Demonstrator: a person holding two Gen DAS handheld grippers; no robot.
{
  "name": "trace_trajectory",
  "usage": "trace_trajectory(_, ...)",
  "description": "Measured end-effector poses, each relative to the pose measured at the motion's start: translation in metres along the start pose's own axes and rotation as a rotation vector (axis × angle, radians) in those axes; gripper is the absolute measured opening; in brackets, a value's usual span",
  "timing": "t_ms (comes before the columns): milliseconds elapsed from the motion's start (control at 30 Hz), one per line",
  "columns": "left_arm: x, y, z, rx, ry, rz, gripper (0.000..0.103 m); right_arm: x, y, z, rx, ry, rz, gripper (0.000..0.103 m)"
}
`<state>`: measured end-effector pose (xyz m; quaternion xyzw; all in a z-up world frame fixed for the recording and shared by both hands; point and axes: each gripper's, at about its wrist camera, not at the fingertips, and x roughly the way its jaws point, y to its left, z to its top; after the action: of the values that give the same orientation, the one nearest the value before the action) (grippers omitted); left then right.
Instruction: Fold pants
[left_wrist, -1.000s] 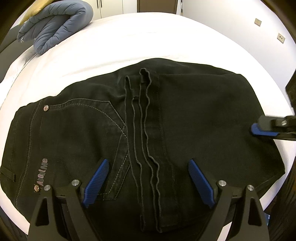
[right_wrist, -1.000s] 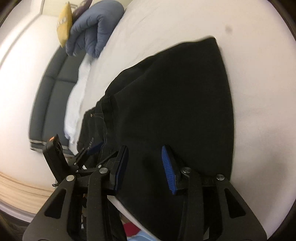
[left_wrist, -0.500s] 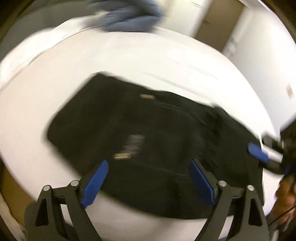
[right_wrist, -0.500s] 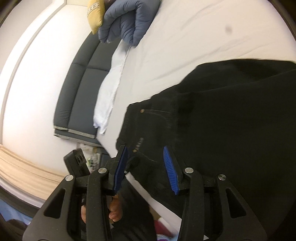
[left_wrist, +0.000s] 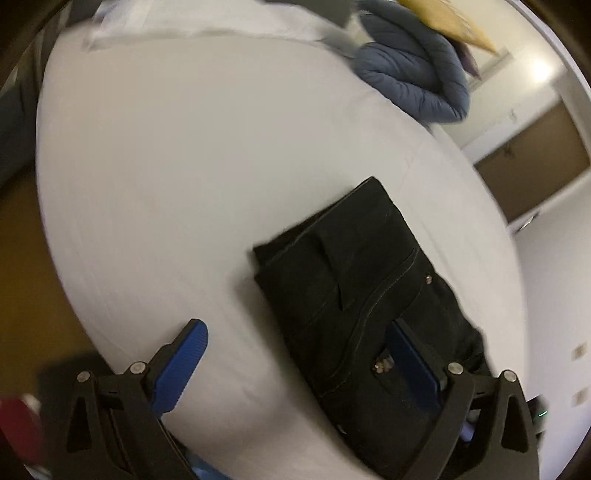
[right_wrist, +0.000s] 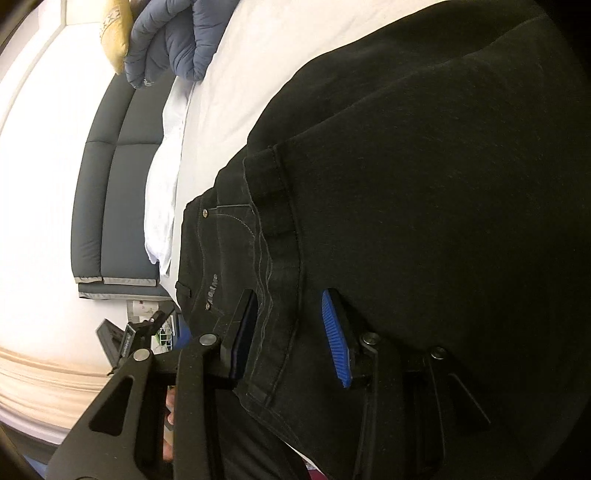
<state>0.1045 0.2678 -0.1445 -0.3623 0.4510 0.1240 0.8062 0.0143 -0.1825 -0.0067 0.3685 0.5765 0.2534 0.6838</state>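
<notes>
The black pants (left_wrist: 354, 280) lie folded on the white bed (left_wrist: 184, 166), waistband and pocket rivets showing. My left gripper (left_wrist: 299, 354) is open above the bed's near edge; its right finger is over the pants' waist corner, its left finger over bare sheet. In the right wrist view the pants (right_wrist: 424, 177) fill most of the frame. My right gripper (right_wrist: 291, 328) is open and hovers just over the seam area near the waistband, holding nothing.
A blue-grey puffy jacket (left_wrist: 413, 70) and a yellow cushion (left_wrist: 450, 22) lie at the bed's far end; both also show in the right wrist view (right_wrist: 166, 40). A dark grey sofa (right_wrist: 110, 177) stands beside the bed. A brown door (left_wrist: 535, 147) is at right.
My left gripper has swung left and back, from centred over the pants to their waist corner. My right gripper has moved in closer over the pants. Both stayed open.
</notes>
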Motion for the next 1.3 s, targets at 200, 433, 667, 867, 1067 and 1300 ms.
trace_trajectory(200, 0.011, 0.006, 0.001, -0.07, 0.013, -0.042, 0.099, 0.003, 0.003, -0.002, -0.029, -0.007, -0.009, 0.036)
trace_trajectory(433, 0.021, 0.007, 0.012, -0.141, 0.064, -0.178, 0.064, 0.01, 0.004, -0.002, -0.037, -0.009, -0.005, 0.036)
trace_trajectory(667, 0.037, 0.025, 0.016, -0.283, 0.117, -0.254, 0.035, 0.013, 0.005, 0.0, -0.018, -0.007, 0.001, 0.036)
trace_trajectory(867, 0.03, 0.017, 0.015, -0.269, 0.084, -0.267, 0.021, 0.021, 0.009, 0.003, -0.011, 0.012, -0.061, 0.036)
trace_trajectory(1067, 0.009, -0.018, 0.02, -0.144, 0.0, -0.253, 0.016, 0.026, 0.009, 0.005, -0.011, -0.015, -0.079, 0.035)
trace_trajectory(1300, -0.028, -0.107, 0.002, 0.18, -0.095, -0.271, 0.016, 0.009, 0.012, 0.006, -0.003, -0.037, -0.043, 0.045)
